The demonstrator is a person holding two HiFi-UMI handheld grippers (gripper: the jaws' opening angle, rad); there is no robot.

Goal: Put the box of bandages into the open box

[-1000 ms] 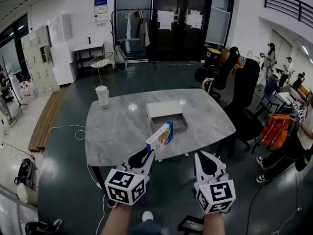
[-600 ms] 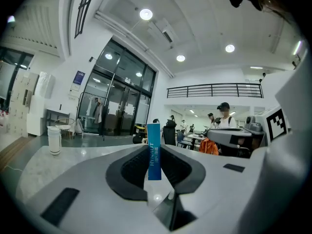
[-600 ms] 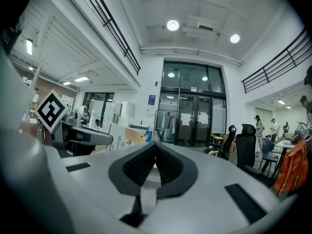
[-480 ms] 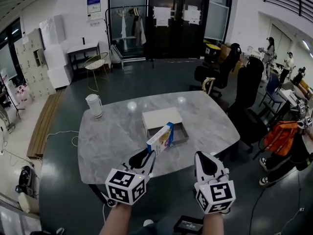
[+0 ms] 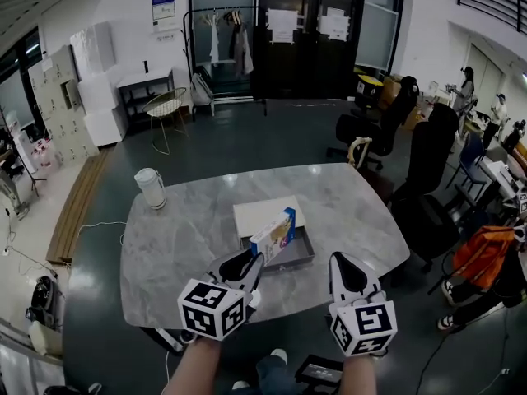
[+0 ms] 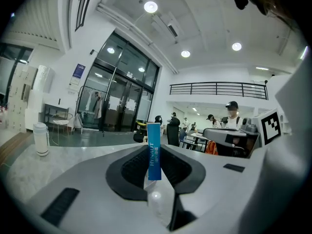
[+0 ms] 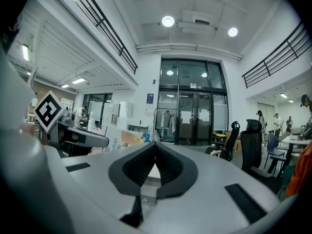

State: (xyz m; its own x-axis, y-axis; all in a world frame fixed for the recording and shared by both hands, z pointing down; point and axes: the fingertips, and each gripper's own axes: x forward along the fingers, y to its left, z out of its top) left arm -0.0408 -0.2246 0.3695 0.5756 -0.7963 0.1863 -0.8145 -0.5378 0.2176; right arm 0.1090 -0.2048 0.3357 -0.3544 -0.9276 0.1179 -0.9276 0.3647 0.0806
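The bandage box (image 5: 273,235), blue and white, is held up on edge with my left gripper (image 5: 254,262) shut on its lower end. In the left gripper view its narrow blue side (image 6: 154,150) stands upright between the two black pads. The open box (image 5: 301,253) lies on the grey marble table (image 5: 181,245), its white lid (image 5: 259,213) folded back. In the head view the bandage box hangs over the open box's near left part. My right gripper (image 5: 338,263) hovers to the right of it, shut with nothing between its pads (image 7: 146,162). From there the bandage box (image 7: 121,140) shows at the left.
A white canister (image 5: 149,188) stands at the table's far left corner, also seen as a canister (image 6: 41,139) in the left gripper view. Black office chairs (image 5: 432,151) stand right of the table. People sit at desks further right.
The table and open box have come nearer and lower in the head view. The bandage box, still gripped, now overlaps the open box. Both grippers keep their places.
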